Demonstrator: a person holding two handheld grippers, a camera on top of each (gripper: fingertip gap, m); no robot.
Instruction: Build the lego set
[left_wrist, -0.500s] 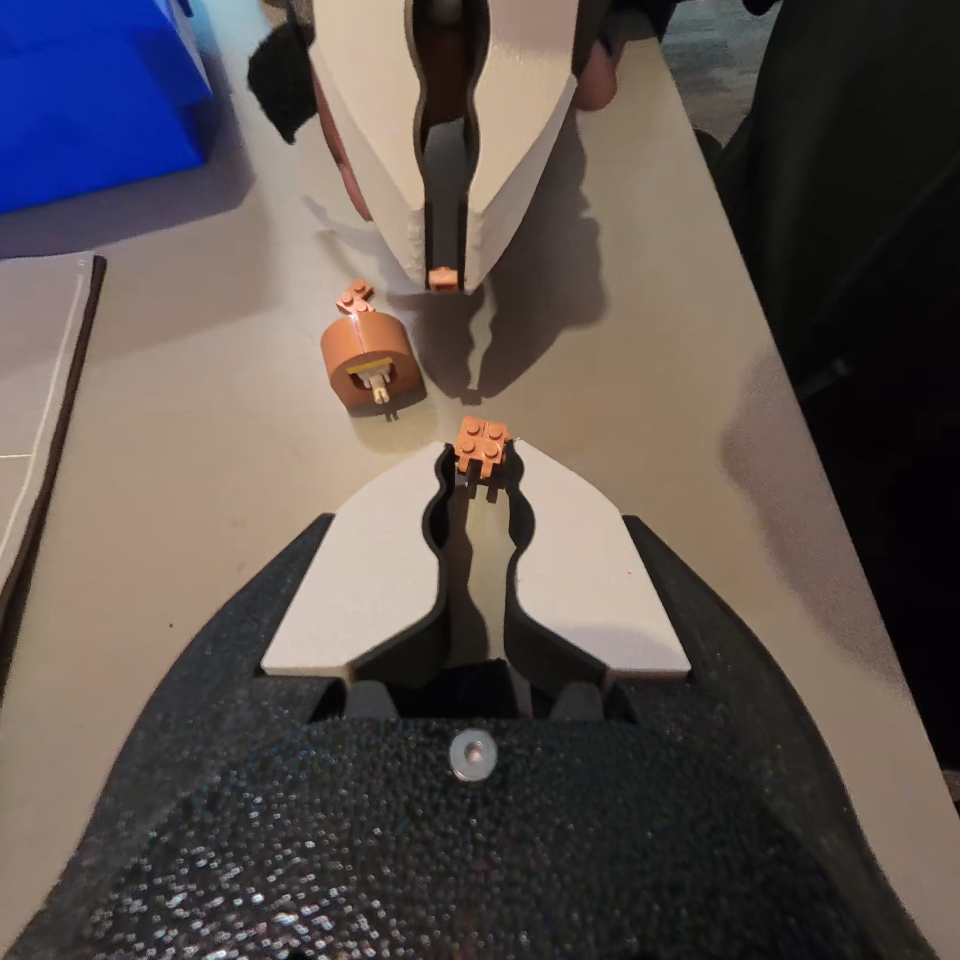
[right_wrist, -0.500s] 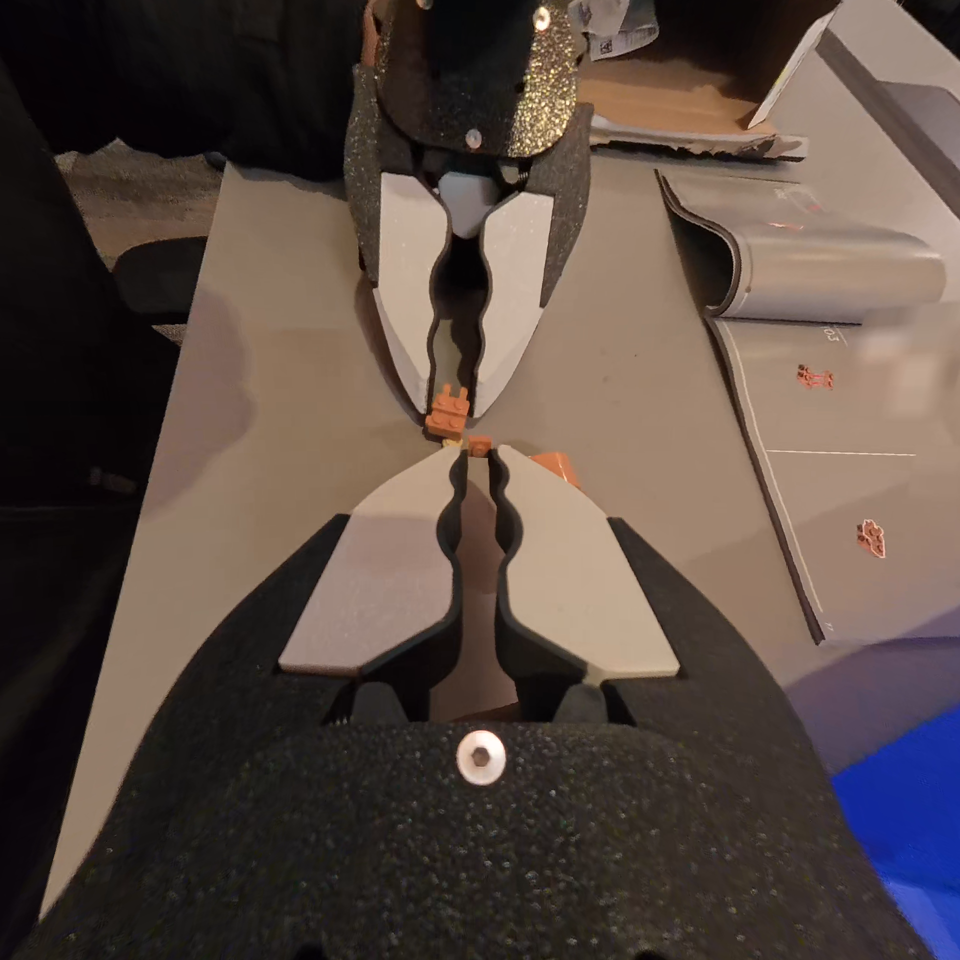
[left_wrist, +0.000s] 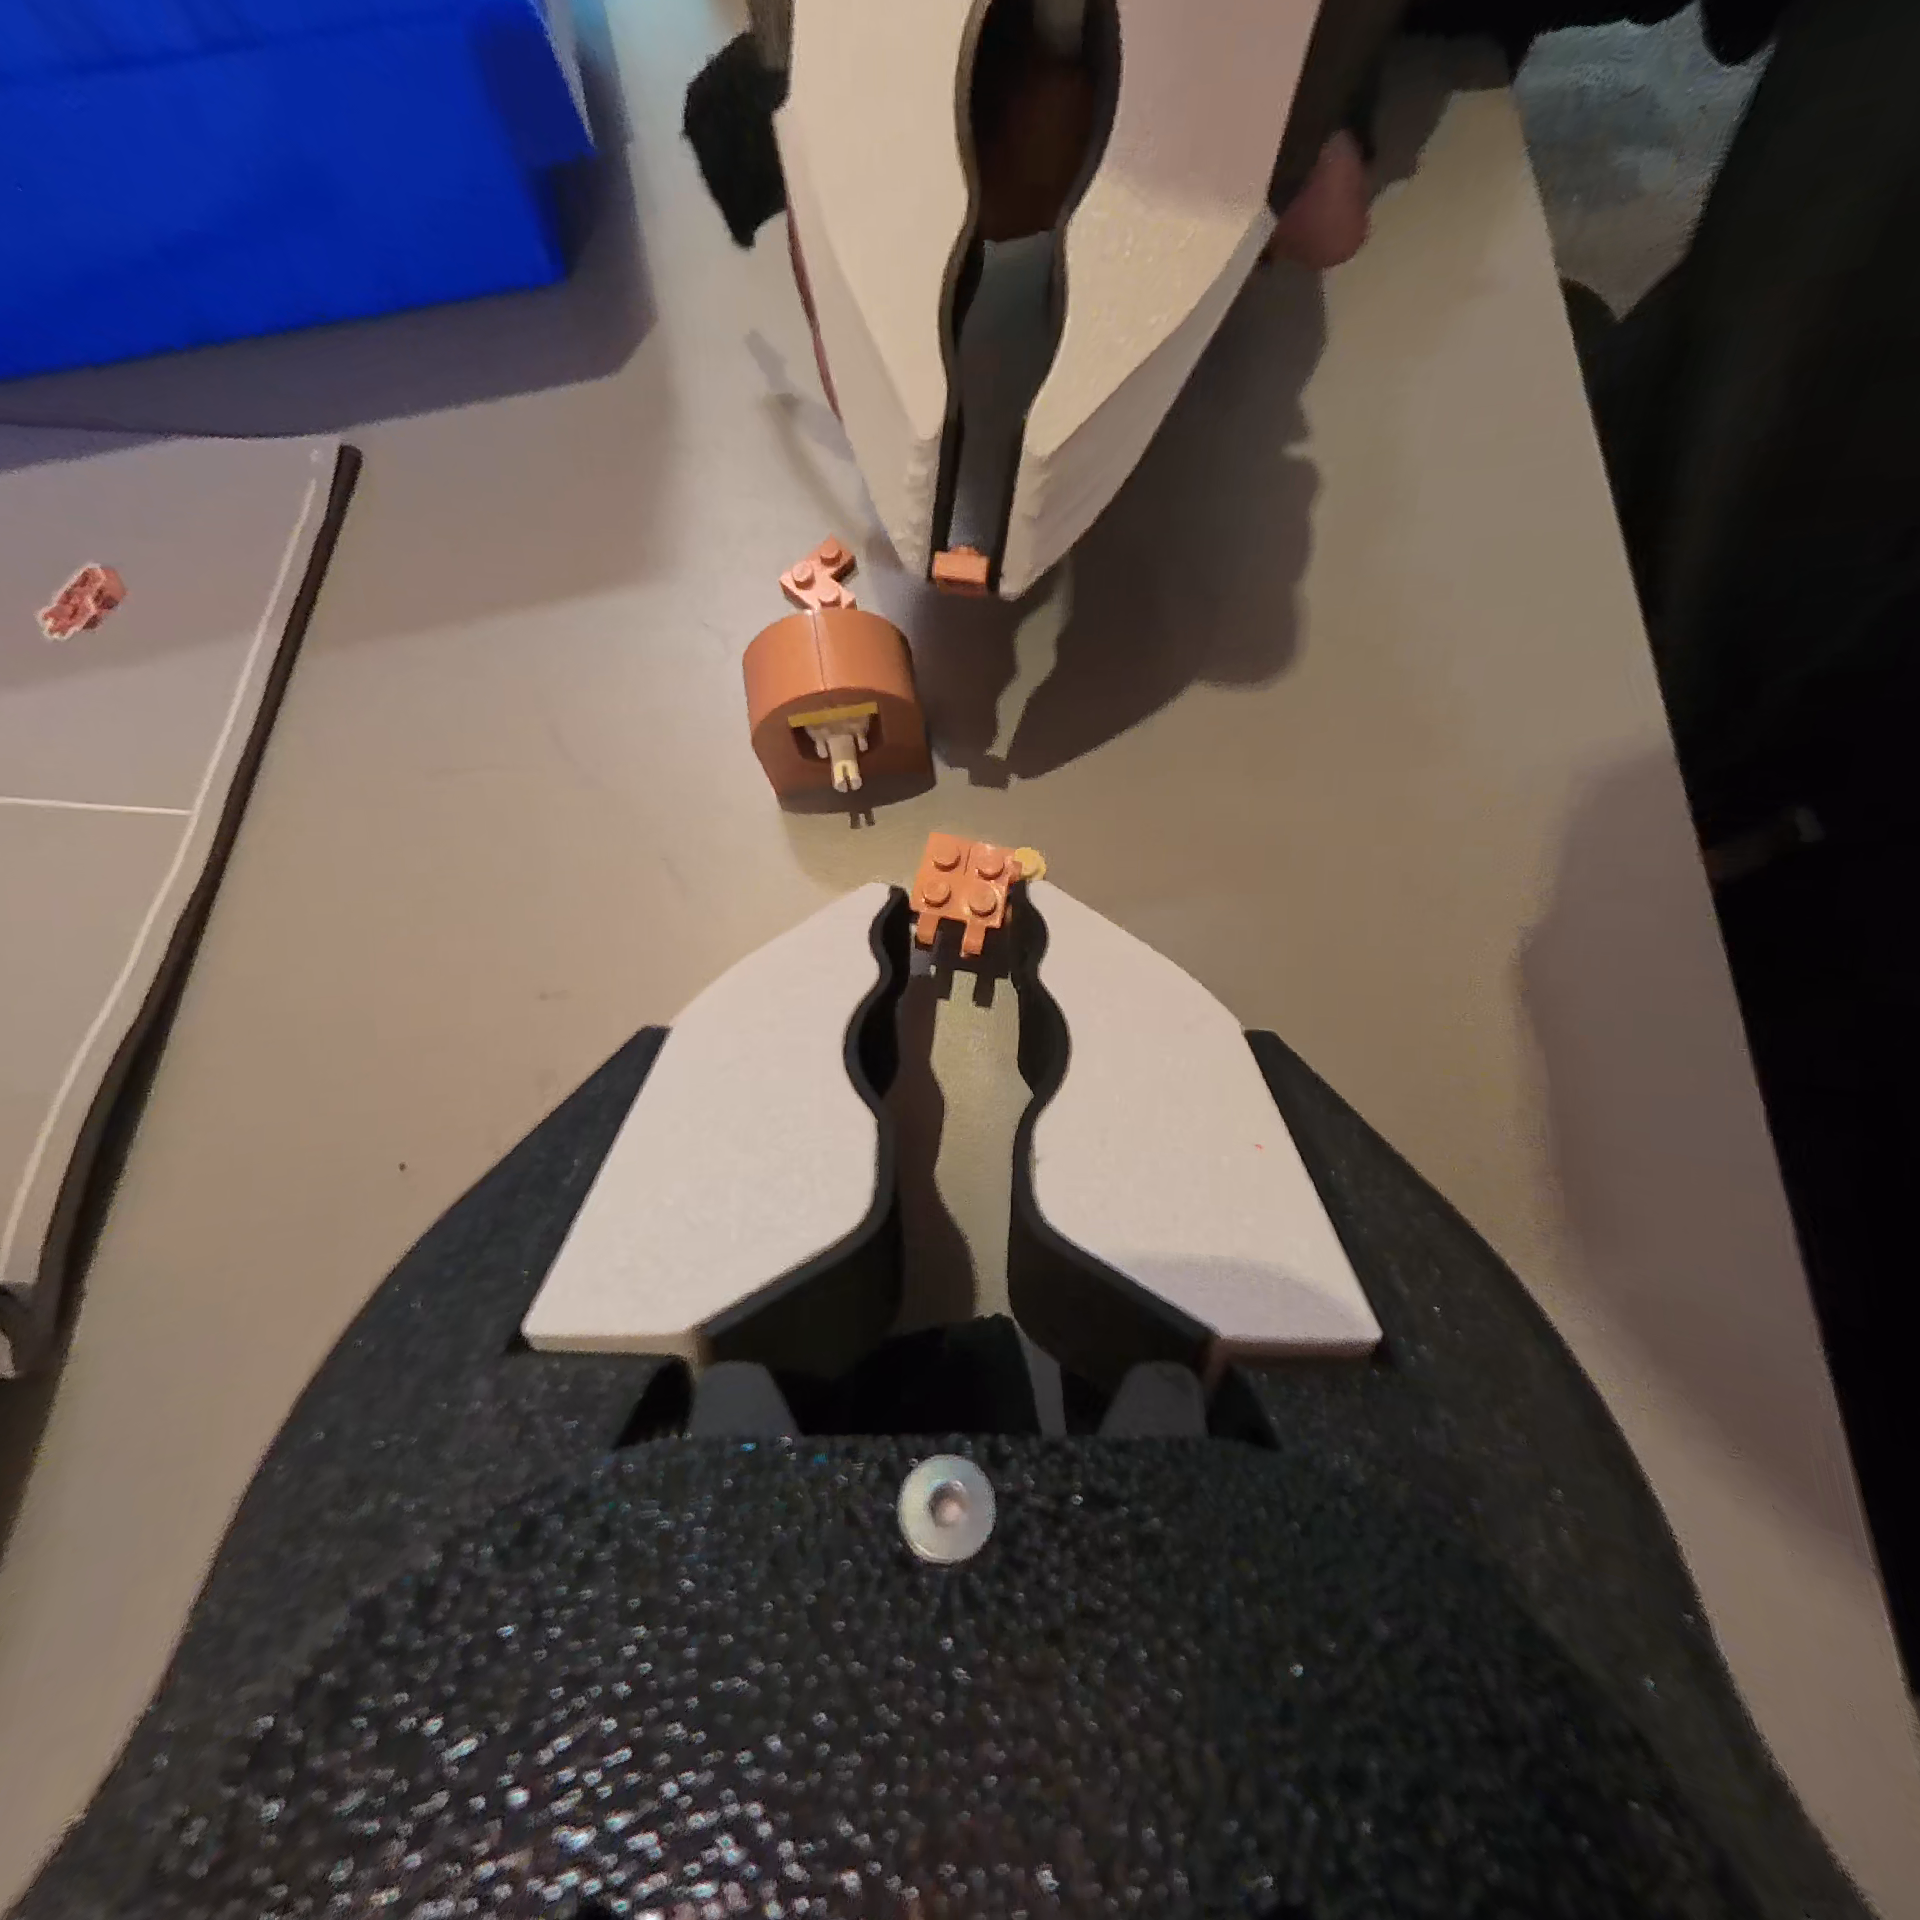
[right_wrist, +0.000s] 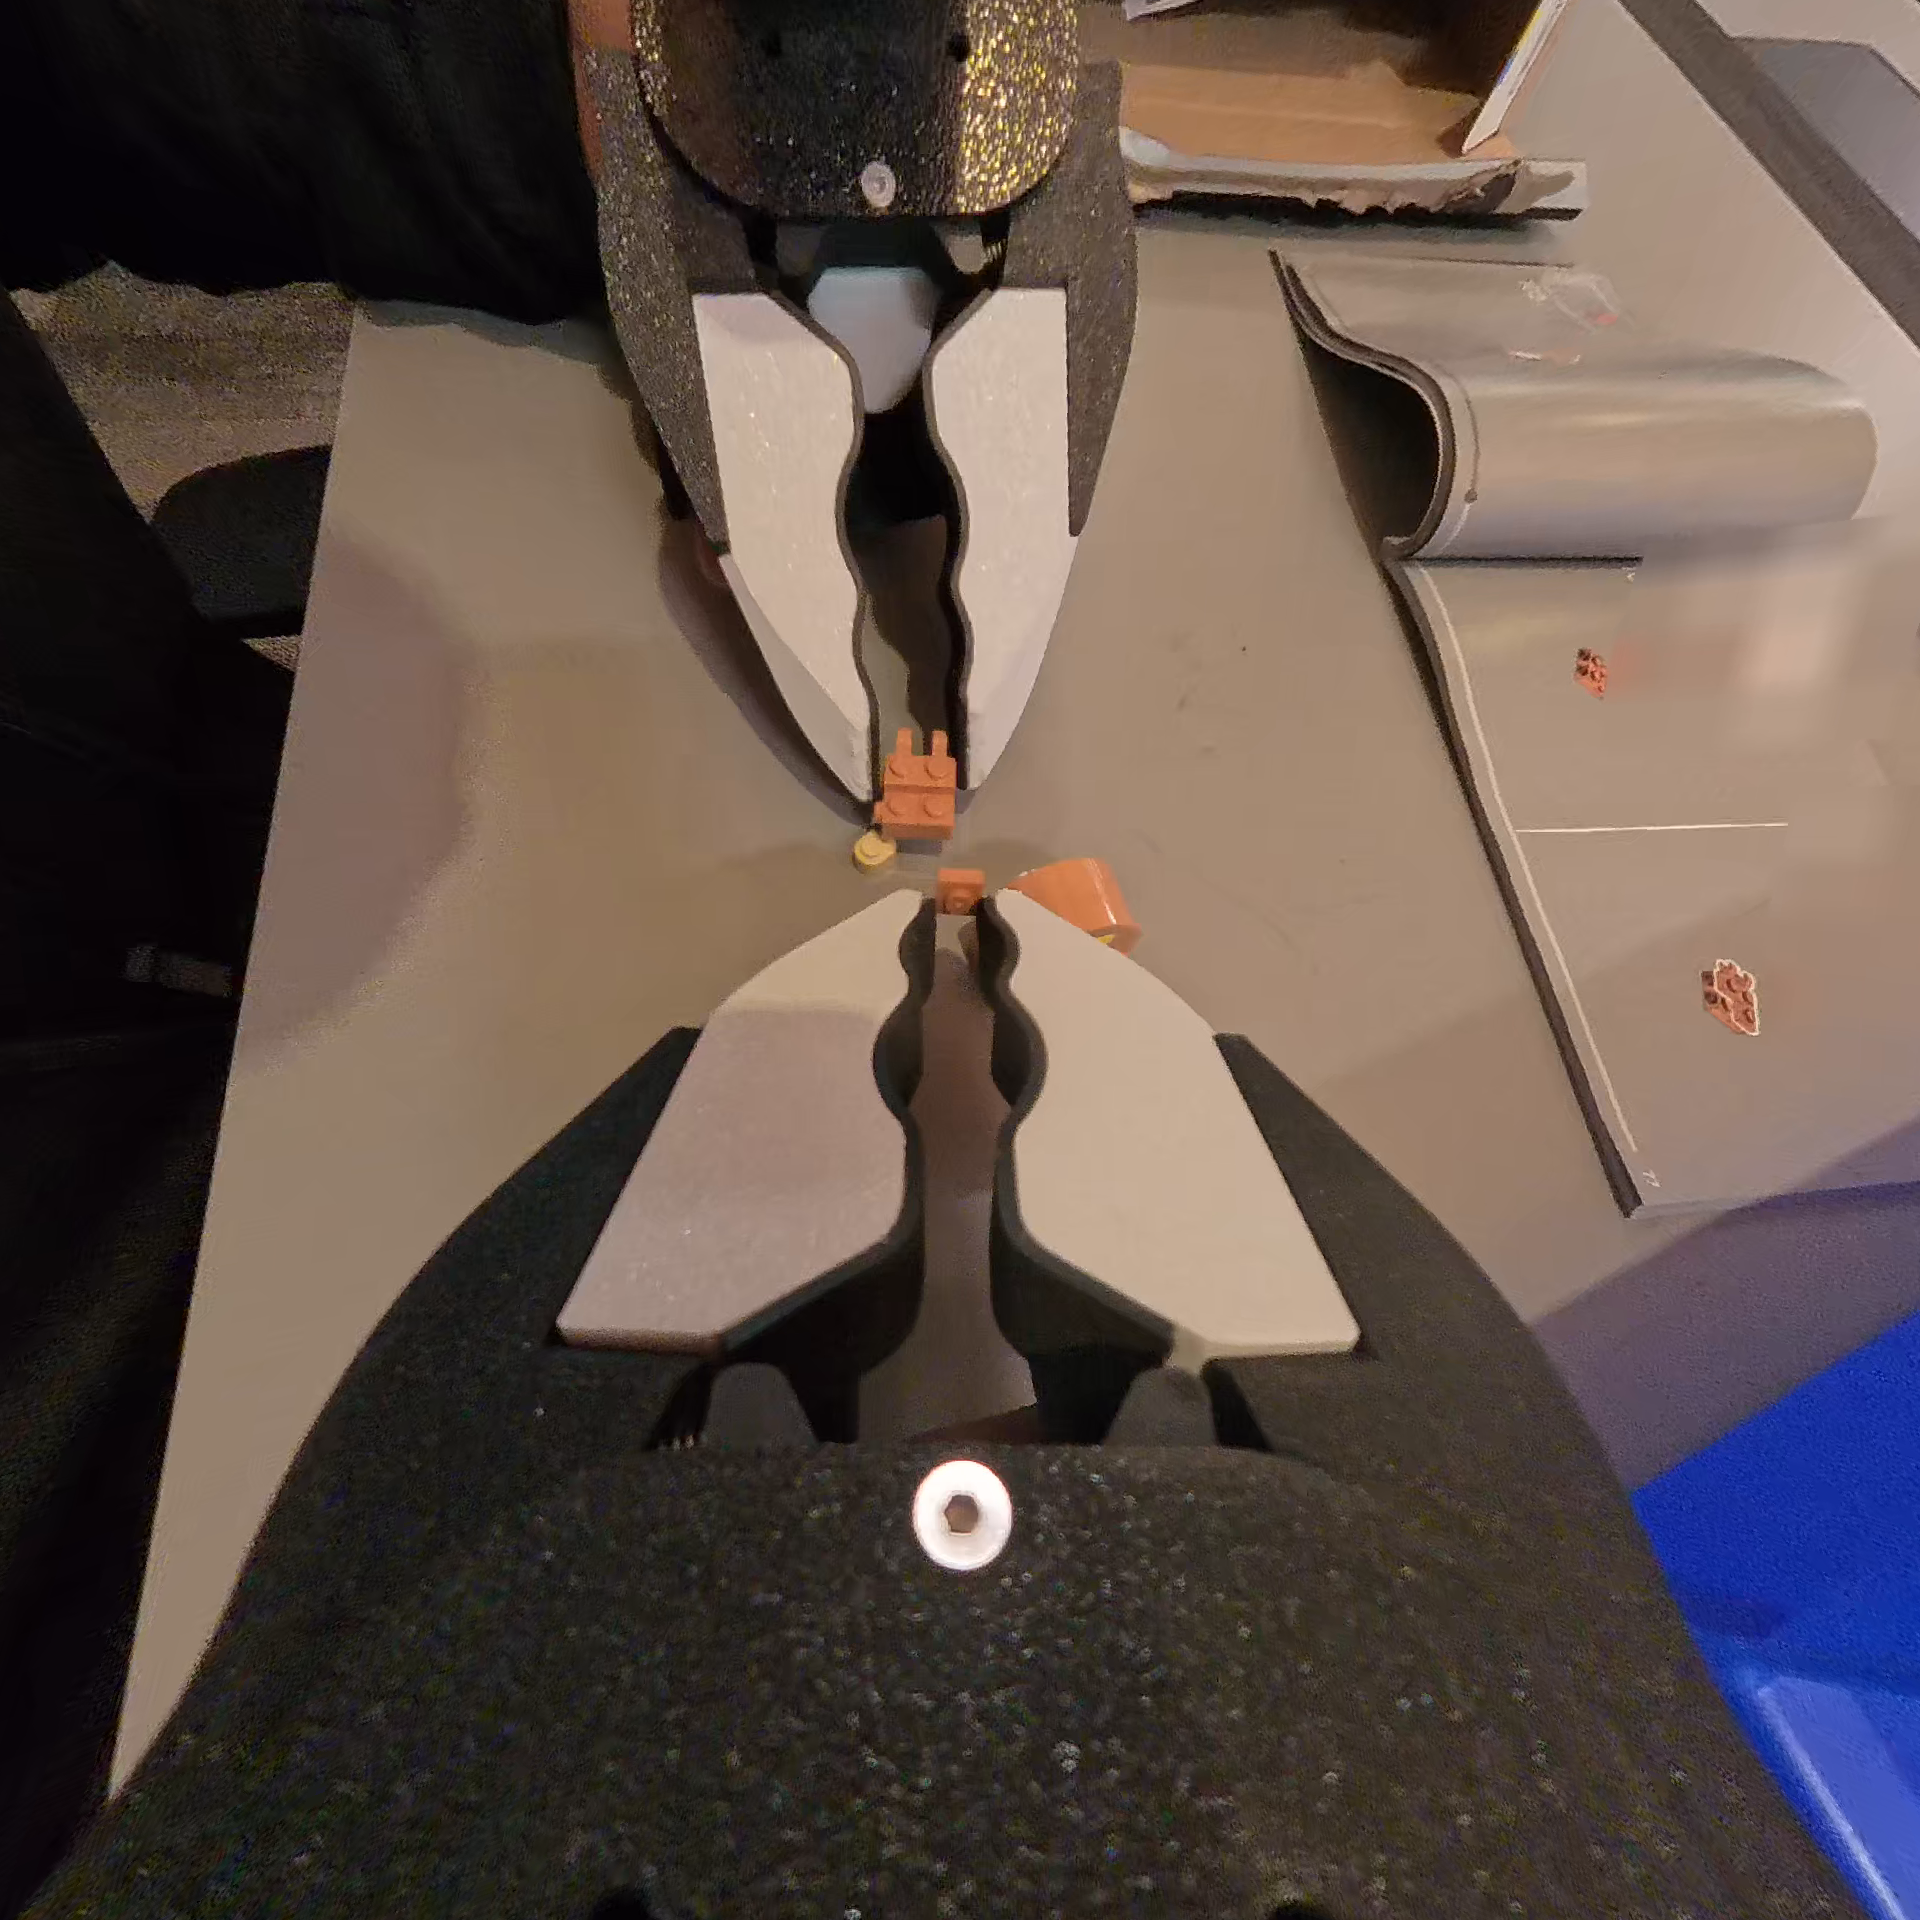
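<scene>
Left gripper: the left gripper (left_wrist: 961, 914) is gripping an orange four-stud plate with two clip prongs (left_wrist: 964, 888), its fingertips (left_wrist: 871, 920) pressing on either side of the piece. The prongs are pointing back between the fingers.
Yellow stud: a small round yellow piece (left_wrist: 1029, 860) is sitting at the plate's far right corner, touching it; whether it is joined to the plate cannot be told.
Right gripper: the right gripper (right_wrist: 958, 902) is clenching a small orange one-stud piece (right_wrist: 957, 889) between its narrowly parted fingertips (right_wrist: 902, 914). It is facing the left gripper tip to tip, the two close but apart.
Round assembly: a brown drum-shaped brick assembly (left_wrist: 834, 722) is lying on its side on the table, just left of the gap between the two grippers. A cream pin is sticking out of a square opening in its near face, under a yellow strip.
Loose plate: a small orange studded plate (left_wrist: 821, 582) is lying just behind the drum, touching its far edge.
Table: a grey table (left_wrist: 468, 935) is bearing everything.
Mat: a grey mat with a dark edge (right_wrist: 1683, 883) is lying beside the work area, one end curling up; three small reddish-brown brick clusters (right_wrist: 1731, 997) are resting on it.
Bin: a blue bin (left_wrist: 260, 177) is standing beyond the mat.
Cardboard: an open cardboard box (right_wrist: 1299, 114) is sitting at the table's far end.
</scene>
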